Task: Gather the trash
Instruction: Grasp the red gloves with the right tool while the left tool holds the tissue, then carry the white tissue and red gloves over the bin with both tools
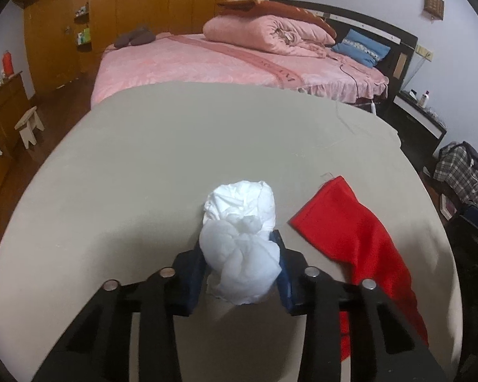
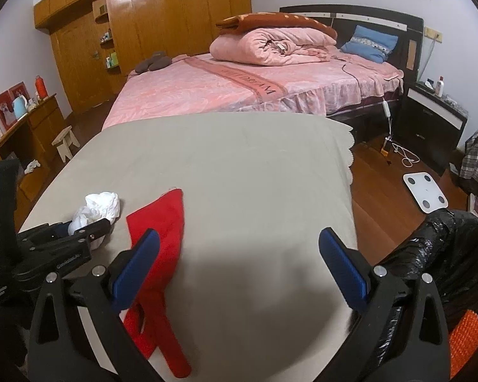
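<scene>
A crumpled white paper wad [image 1: 239,222] lies on the beige tablecloth [image 1: 137,165]. My left gripper [image 1: 239,251] is shut on its near half, with the blue pads pressing on both sides. The right wrist view shows the same wad [image 2: 100,205] at the left, held by the left gripper [image 2: 84,225]. A red cloth [image 1: 360,235] lies just right of the wad; in the right wrist view the red cloth [image 2: 162,229] runs under my right gripper's left finger. My right gripper [image 2: 239,254] hovers open over the bare tablecloth [image 2: 245,165], holding nothing.
A black plastic bag [image 2: 446,254] hangs off the table's right edge, with an orange bristly object [image 2: 468,334] beside it. A white scale [image 2: 425,192] lies on the wooden floor. Behind the table stands a pink bed [image 2: 232,86]; a small stool [image 2: 65,141] is at the left.
</scene>
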Demonstrator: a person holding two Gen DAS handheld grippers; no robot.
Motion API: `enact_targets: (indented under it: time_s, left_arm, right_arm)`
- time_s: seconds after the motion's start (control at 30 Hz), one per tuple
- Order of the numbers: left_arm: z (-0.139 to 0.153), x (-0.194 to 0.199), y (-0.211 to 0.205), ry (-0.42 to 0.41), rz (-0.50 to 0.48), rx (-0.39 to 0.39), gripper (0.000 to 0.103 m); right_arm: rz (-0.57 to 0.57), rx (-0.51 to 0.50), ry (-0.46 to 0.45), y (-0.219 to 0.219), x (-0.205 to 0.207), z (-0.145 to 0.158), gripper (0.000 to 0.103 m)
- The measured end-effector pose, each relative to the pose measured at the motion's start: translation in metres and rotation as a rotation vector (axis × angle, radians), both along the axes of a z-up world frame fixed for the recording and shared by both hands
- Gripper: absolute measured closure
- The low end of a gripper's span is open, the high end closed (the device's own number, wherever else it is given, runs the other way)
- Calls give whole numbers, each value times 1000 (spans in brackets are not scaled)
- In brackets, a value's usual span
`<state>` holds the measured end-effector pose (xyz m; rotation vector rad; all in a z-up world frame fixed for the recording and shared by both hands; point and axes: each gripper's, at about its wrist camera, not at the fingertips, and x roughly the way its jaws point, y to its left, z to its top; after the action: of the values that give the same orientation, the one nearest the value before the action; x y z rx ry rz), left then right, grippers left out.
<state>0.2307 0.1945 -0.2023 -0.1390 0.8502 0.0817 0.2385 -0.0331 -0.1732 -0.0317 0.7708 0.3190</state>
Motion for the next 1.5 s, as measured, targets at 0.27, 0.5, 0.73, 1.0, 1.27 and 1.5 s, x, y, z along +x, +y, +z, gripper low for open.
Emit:
enact_targets:
  time_s: [0.27, 0.5, 0.73, 1.0, 1.27, 1.5]
  left_arm:
    - [10, -24, 24, -22, 68, 40, 66]
    - [7, -32, 37, -7, 79, 74, 66]
    - [0, -34, 43, -1, 87, 58, 66]
    - [-3, -35, 44, -5, 86, 52, 66]
    - [-3, -37, 44, -13, 87, 49, 66]
    - [4, -45, 39, -34, 85, 44, 66]
  right_arm:
    - [68, -4, 18, 33, -7, -5, 6]
    - [103, -44, 53, 65, -5, -17, 6]
    - [121, -84, 99, 83, -5, -34, 22]
    - [132, -93, 128, 88, -8, -45, 45]
    - [161, -56, 123, 86, -11, -43, 91]
    - [157, -28, 123, 80, -9, -38, 92]
